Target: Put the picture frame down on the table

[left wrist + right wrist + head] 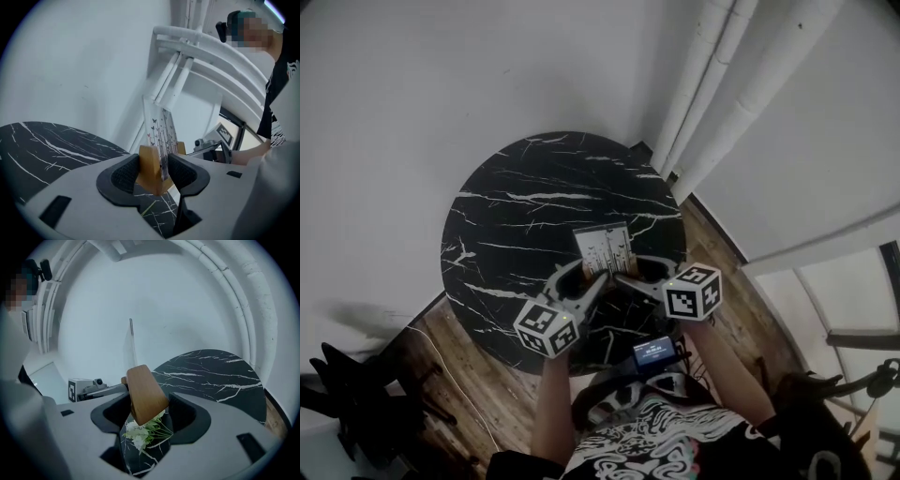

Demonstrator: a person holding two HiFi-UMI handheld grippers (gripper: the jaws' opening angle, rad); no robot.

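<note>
Black marble worktop [506,216]: near its front edge, left hand-held gripper [583,277] and right hand-held gripper [627,276] each clamp a wooden foot [145,392] of the same frame [602,248].

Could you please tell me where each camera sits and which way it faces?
Head view: head-mounted, steeply down at the table; forearms, left gripper, right gripper.
Left gripper view: on that gripper, along jaws clamping the picture frame; person at right.
Right gripper view: likewise, toward wall; person left.
Shared: picture frame, table.
</note>
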